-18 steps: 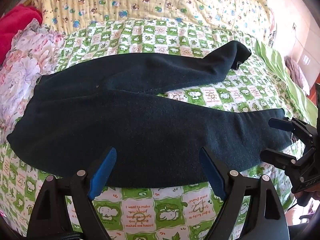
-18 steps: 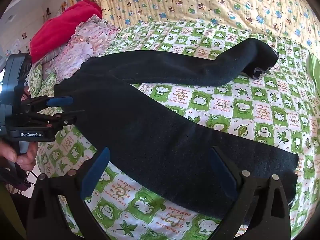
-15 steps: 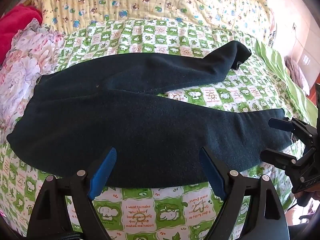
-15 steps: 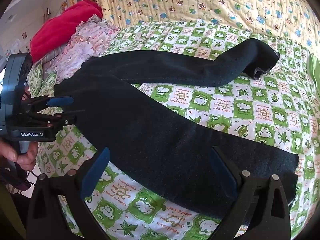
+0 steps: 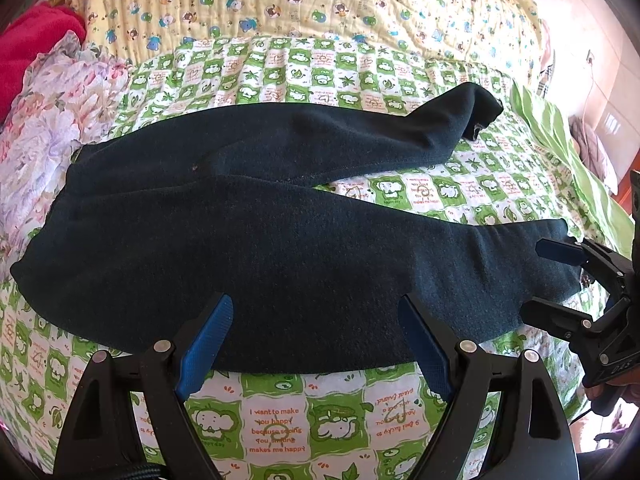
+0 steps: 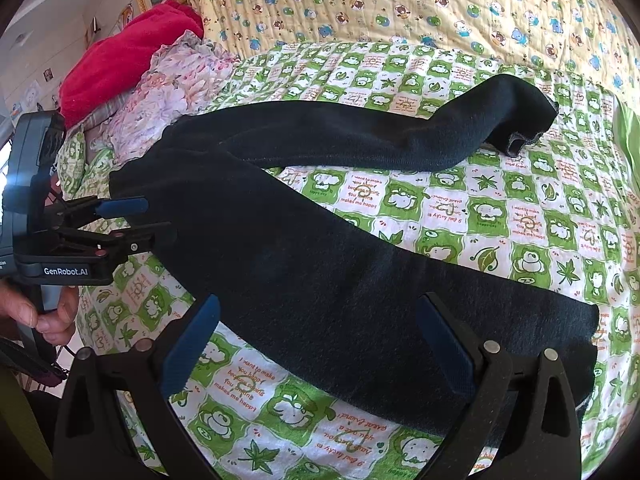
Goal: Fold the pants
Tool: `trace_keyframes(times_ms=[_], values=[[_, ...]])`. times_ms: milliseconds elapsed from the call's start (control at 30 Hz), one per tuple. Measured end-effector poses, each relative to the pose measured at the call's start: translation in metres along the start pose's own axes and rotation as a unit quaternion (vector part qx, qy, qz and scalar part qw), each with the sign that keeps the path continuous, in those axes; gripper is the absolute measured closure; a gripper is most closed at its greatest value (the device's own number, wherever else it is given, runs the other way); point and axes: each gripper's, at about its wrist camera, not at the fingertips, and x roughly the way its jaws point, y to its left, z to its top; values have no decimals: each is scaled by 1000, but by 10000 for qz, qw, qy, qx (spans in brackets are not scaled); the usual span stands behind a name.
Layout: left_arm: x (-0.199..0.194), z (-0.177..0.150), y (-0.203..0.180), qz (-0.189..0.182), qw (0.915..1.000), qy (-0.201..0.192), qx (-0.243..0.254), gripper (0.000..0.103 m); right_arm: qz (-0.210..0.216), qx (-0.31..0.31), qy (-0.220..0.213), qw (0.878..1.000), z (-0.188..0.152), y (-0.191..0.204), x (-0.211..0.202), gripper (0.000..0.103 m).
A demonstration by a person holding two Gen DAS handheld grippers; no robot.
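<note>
The left gripper [image 5: 316,344] and right gripper [image 6: 316,344] both gape wide, holding nothing — the dark pants [image 5: 280,240] lie unfolded on the green quilt [image 5: 276,420], long axis left-right: waist nearer left gripper, near cuff nearer right.

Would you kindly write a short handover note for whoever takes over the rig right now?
Left gripper: open, empty, at the near edge of the pants, toward the waist.
Right gripper: open, empty, at the near leg's cuff end.
Pants: spread on the green checked bedspread, legs splayed apart, far leg angled away.
Done: nothing folded yet.
Left: grasp the near leg, bring the legs together, then fold lengthwise.
</note>
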Motion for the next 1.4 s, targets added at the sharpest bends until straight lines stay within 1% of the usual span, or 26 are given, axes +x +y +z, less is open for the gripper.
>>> trace_keyframes(times_ms=[200,500,633,800,1000,1100,1133,1167,1200,1267,1300,1333,1400], values=[[0,0,-1,-15,10000,-1,15,18,-29,7,14,10000,-1,0,0,4],[0,0,-1,-18,10000,-2,7,18,3,0,-81,10000,-2,0,0,4],[1,2,-1,-53,10000,16,-13,18,-8,6,-48,10000,-2,1,0,4],[0,5,2,-86,10000,18,-34,18,43,146,94,9998,-2,0,1,4],[2,9,4,-198,9998,64,-76,18,84,294,-65,9995,-1,-5,-3,4],[3,11,3,-281,9995,102,-74,18,66,338,47,9994,-1,-6,-3,4],[6,12,3,-315,9993,192,-68,18,50,340,53,9994,-1,-7,-3,4],[8,12,3,-337,9990,277,-67,18,65,386,31,9992,0,-7,-3,4],[10,13,4,-376,9986,357,-69,18,149,452,-186,9987,0,-9,-6,4],[13,16,4,-502,9977,440,-81,18,175,554,-212,9981,1,-13,-6,4],[13,17,4,-537,9976,439,-77,18,194,597,-311,9975,2,-16,-8,4],[14,20,4,-598,9972,441,-60,18,159,622,-245,9976,3,-17,-8,4],[14,25,4,-659,9968,460,-38,18,125,720,-283,9969,6,-24,-10,4]])
